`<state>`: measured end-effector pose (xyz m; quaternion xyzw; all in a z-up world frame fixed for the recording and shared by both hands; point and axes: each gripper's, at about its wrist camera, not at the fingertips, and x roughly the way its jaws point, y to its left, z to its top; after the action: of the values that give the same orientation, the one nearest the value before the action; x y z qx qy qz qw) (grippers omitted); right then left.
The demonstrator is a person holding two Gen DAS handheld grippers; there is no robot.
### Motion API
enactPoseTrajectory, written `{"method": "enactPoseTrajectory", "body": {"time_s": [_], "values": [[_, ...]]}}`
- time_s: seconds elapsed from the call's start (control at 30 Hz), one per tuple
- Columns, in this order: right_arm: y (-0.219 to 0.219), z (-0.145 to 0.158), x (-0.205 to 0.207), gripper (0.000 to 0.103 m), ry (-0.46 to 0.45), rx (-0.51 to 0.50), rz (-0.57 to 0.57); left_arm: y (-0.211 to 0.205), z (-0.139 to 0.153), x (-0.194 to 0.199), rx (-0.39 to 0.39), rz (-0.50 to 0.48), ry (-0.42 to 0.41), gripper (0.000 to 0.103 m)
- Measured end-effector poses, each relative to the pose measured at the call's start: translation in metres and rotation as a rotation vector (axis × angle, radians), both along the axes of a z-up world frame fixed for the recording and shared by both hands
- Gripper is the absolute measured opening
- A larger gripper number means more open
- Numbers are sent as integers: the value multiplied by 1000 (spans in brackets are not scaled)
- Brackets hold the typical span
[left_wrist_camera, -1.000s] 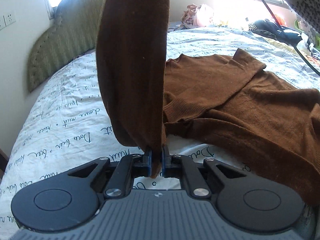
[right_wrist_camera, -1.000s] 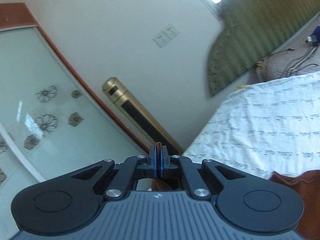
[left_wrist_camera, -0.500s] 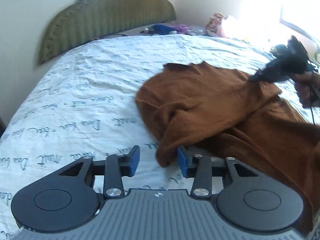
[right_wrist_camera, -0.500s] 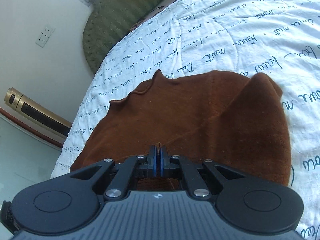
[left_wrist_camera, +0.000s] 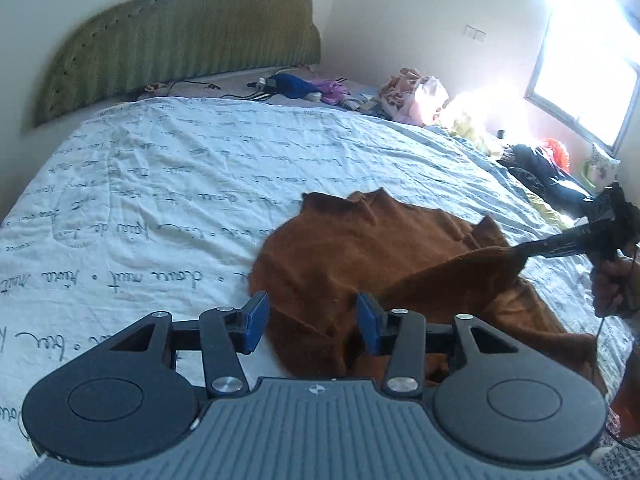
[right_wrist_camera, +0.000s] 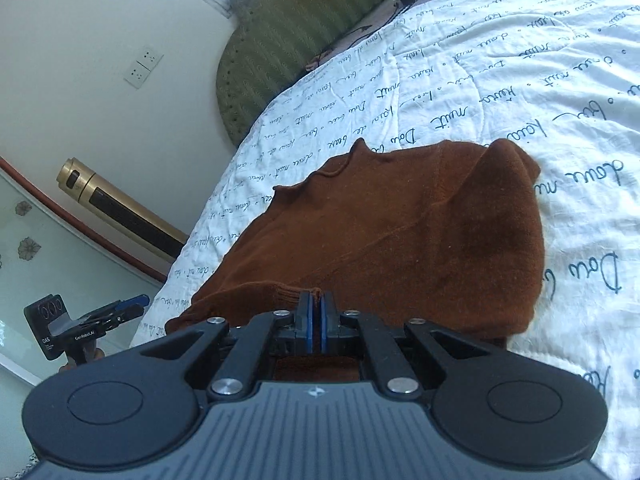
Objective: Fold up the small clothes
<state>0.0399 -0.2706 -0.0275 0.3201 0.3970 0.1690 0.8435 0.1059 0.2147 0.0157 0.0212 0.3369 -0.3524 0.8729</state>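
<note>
A brown knit sweater (left_wrist_camera: 360,248) lies on the white bedspread (left_wrist_camera: 168,176), partly folded over itself. My left gripper (left_wrist_camera: 312,322) is open just above the sweater's near edge, with brown cloth between the blue pads but not pinched. My right gripper (right_wrist_camera: 317,316) is shut on the ribbed edge of the sweater (right_wrist_camera: 400,220) and holds it low over the bed. In the left wrist view the right gripper (left_wrist_camera: 516,250) shows at the right, pinching a corner of the cloth.
A green padded headboard (left_wrist_camera: 180,40) stands at the back. Loose clothes (left_wrist_camera: 412,94) and dark items (left_wrist_camera: 548,168) lie along the far side of the bed. A gold cylinder (right_wrist_camera: 116,212) and a glass wardrobe door stand beside the bed. A window (left_wrist_camera: 592,60) glares at the right.
My left gripper let go of the sleeve it held up and opened wide; the sleeve now lies on the sweater. My right gripper came down toward the bed, still shut on the cloth.
</note>
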Motion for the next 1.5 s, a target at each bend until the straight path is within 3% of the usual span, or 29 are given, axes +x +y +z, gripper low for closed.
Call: {"method": "enactPoseTrajectory", "body": {"time_s": [0.03, 0.1, 0.17, 0.27, 0.37, 0.47, 0.5, 0.53, 0.6, 0.73, 0.83, 0.9, 0.93, 0.97, 1.0, 1.2, 1.27, 1.4, 1.43, 1.47, 1.5], "values": [[-5, 1, -3, 3, -5, 11, -15, -4, -2, -10, 19, -16, -11, 67], [-15, -1, -3, 3, -9, -2, -36, -15, -13, -23, 99, -8, -51, 70], [-20, -8, 2, 3, 9, 15, -38, -21, -24, -24, 122, -7, -70, 69], [-19, -13, 6, 3, 22, -3, -23, -34, -33, -14, 136, -65, -40, 52], [-19, -14, 1, 3, 16, 4, -16, -52, -40, -8, 184, -147, -32, 47], [-26, -14, -7, 4, 13, 9, -32, -65, -50, 2, 208, -183, -5, 24], [-28, -14, -9, 3, 12, 7, -40, -68, -53, 4, 217, -190, -3, 9], [-32, -13, -12, 4, 12, 8, -46, -70, -54, 6, 215, -191, 2, 5], [-37, -13, -15, 4, 12, 3, -61, -69, -51, 6, 217, -169, -18, 5], [-41, -7, -12, 4, -10, 5, -65, -51, -19, 13, 124, -88, -71, 5], [-36, -6, -4, 6, -21, -11, -39, -55, 0, 22, 133, -77, -108, 5], [-36, -15, 5, 34, 20, -2, -45, -68, 3, 31, 176, -66, -132, 5], [-37, -18, 6, 72, 25, 0, -49, -74, 1, 36, 200, -59, -139, 5], [-37, -23, 6, 101, 17, 5, -46, -79, -1, 42, 216, -56, -133, 5], [-37, -27, 6, 103, 15, 11, -46, -83, -6, 47, 237, -55, -130, 5], [-21, -39, 5, 101, -2, 33, -6, -94, -41, 57, 326, -82, -65, 5], [-10, -40, 6, 84, -3, 26, 17, -89, -46, 53, 328, -76, -56, 5], [4, -51, 15, 71, 59, -21, 19, -78, -49, 49, 320, -60, -41, 5], [6, -53, 18, 59, 66, -28, 13, -76, -50, 49, 318, -58, -36, 5], [8, -54, 20, 18, 65, -38, 14, -75, -50, 49, 319, -56, -33, 5], [13, -55, 22, 3, 67, -33, 42, -75, -50, 47, 322, -58, -35, 5]]}}
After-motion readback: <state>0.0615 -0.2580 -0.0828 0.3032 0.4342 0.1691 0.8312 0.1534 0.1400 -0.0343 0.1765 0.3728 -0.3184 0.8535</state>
